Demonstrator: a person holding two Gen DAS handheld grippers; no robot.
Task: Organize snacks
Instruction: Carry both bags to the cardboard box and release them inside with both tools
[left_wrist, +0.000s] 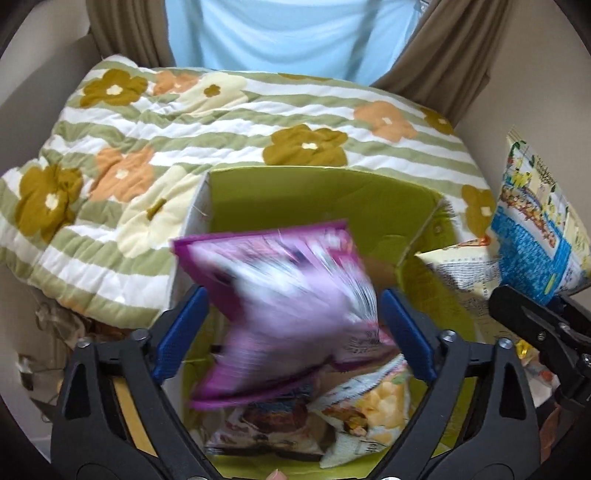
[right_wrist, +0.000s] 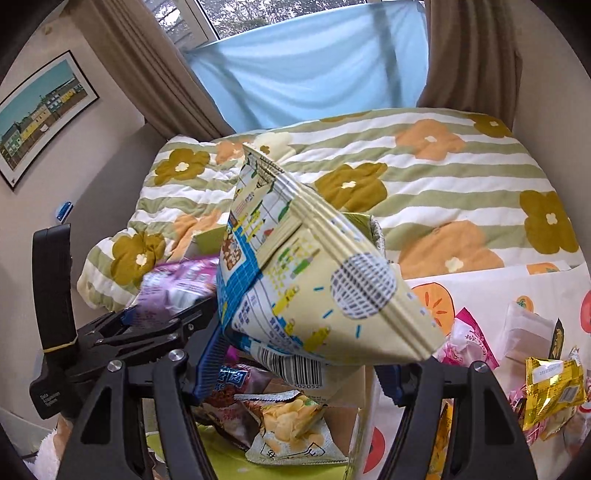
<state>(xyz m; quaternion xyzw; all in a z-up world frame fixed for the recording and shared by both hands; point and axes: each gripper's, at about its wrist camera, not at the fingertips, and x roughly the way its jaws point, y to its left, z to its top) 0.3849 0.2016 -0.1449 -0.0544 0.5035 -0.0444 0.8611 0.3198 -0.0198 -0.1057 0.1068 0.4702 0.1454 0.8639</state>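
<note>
R gripper (right_wrist: 295, 354) clamps a cream-and-blue snack bag (right_wrist: 314, 280), bag tilted w/ crimped edge up, over the green box (right_wrist: 207, 448). Chip bag (right_wrist: 291, 424) & other packets lie in box below. L gripper (right_wrist: 162, 321) at left, purple bag (right_wrist: 177, 284) blurred betw. its fingers. Gold packet (right_wrist: 554, 384) on persimmon-print cloth (right_wrist: 480, 291), far right.
</note>
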